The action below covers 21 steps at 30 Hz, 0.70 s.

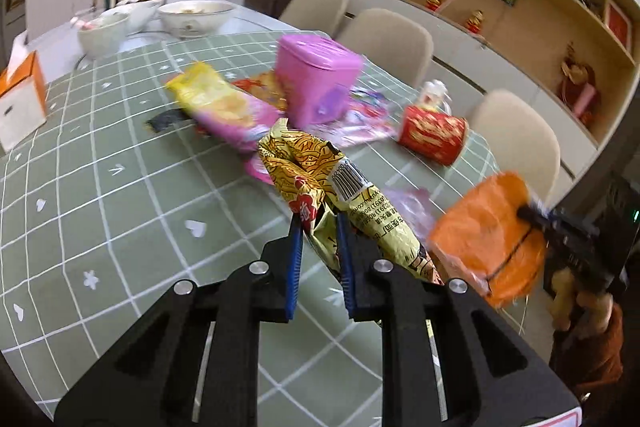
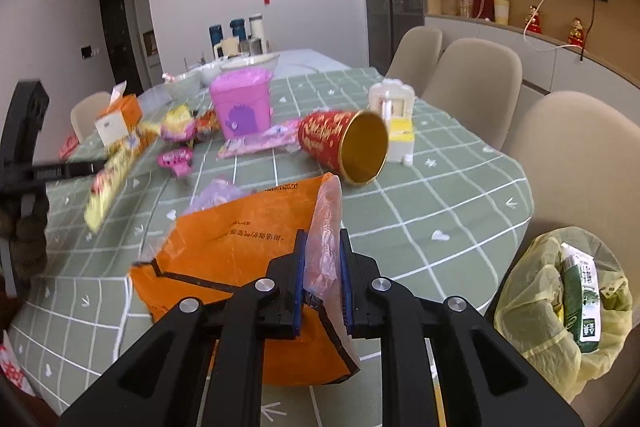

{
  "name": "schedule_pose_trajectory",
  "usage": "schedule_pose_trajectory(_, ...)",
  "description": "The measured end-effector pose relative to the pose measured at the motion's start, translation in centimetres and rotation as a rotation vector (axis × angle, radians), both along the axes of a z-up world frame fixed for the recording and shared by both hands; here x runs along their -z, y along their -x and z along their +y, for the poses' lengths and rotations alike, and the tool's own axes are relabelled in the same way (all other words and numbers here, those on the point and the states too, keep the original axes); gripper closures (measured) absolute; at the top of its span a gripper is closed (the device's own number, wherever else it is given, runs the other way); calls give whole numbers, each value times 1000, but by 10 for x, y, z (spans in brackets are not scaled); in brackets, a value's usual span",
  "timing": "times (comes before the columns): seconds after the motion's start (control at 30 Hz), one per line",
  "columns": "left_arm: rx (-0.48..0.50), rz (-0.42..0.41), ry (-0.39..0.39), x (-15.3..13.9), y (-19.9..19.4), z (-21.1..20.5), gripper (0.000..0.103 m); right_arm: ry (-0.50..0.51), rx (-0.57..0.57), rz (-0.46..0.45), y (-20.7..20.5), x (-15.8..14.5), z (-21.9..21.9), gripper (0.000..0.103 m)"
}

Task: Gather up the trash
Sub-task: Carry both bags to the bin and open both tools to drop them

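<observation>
Left gripper point(image 1: 320, 223) clamped on a yellow snack wrapper point(image 1: 316, 171), held above the green tablecloth point(image 1: 120, 195). Right gripper point(image 2: 323, 243) pinched on an orange bag point(image 2: 240, 239) over the table edge; lined trash bin point(image 2: 532, 291) just beside it.

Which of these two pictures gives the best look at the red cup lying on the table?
The right wrist view: the red cup lies on its side with its gold inside facing the camera, sharp and unobstructed. The left wrist view shows the same cup farther off and blurred, side-on, its opening hidden.
</observation>
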<state>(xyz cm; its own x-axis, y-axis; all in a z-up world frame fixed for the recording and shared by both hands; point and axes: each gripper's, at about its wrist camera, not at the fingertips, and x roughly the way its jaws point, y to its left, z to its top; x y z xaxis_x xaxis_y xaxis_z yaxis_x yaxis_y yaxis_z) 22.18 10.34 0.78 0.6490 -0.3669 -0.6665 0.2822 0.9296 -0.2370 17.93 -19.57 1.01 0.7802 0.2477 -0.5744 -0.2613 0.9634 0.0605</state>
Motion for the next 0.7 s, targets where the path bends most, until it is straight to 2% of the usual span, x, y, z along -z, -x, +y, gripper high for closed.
schedule_pose_trajectory(0.1,15,-77,-67,-9,10,-19,87,34,12,-45,9,-9,-2,88)
schedule_pose_trajectory(0.27,43,-120,-69,-21,17,-38,87,45,27,-81,18,-20,-14,88)
schedule_pose_trajectory(0.5,81,-201,-78,-43,29,-76,87,8,82,-137,33,-32,-50,88)
schedule_pose_trajectory(0.7,152,-278,-101,-63,37,-139,87,9,142,-173,47,-42,-92,88)
